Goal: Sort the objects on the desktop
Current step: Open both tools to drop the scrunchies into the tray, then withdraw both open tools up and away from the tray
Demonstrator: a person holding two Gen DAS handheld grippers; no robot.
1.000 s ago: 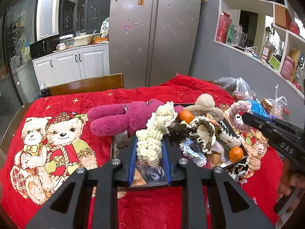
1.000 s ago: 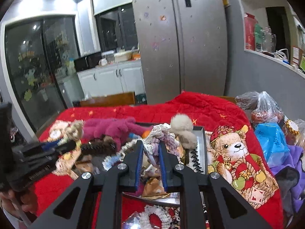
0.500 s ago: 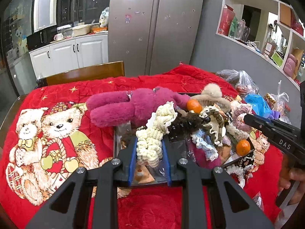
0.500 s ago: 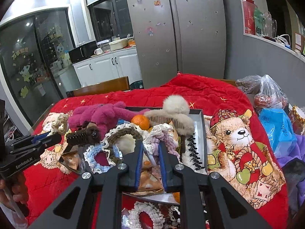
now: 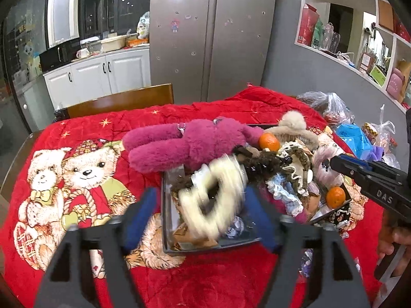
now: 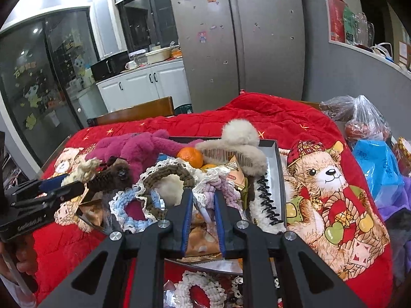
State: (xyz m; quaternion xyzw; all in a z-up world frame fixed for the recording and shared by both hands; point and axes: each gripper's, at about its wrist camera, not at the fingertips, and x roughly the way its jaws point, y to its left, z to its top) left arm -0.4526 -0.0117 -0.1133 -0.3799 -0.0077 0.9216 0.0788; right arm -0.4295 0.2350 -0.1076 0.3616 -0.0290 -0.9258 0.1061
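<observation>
My left gripper (image 5: pixel 201 192) hangs over the near left corner of the dark tray (image 5: pixel 164 205), its jaws opening wide. A cream knitted scrunchie (image 5: pixel 213 200) is blurred between them, touching neither pad, above the tray. In the right wrist view that gripper (image 6: pixel 64 184) enters from the left with the cream scrunchie (image 6: pixel 84 166) at its tip. My right gripper (image 6: pixel 203 195) is over the tray's middle, jaws narrow and just starting to open, with a lilac-and-white scrunchie (image 6: pixel 221 184) strand pinched between the pads. From the left wrist, the right gripper (image 5: pixel 339 163) reaches in from the right.
The tray (image 6: pixel 272 154) is heaped with scrunchies, a magenta plush (image 5: pixel 185 143), a beige fur clip (image 6: pixel 239 138), a black claw clip (image 6: pixel 267 202) and oranges (image 5: pixel 269 141). It sits on a red bear-print cloth (image 5: pixel 77 169). Plastic bags (image 6: pixel 377 164) crowd the right. A chair back (image 5: pixel 120 100) stands behind.
My left jaws have sprung apart and let go of the cream scrunchie, which now blurs between them. The right gripper has sunk a little toward the tray, still nearly shut.
</observation>
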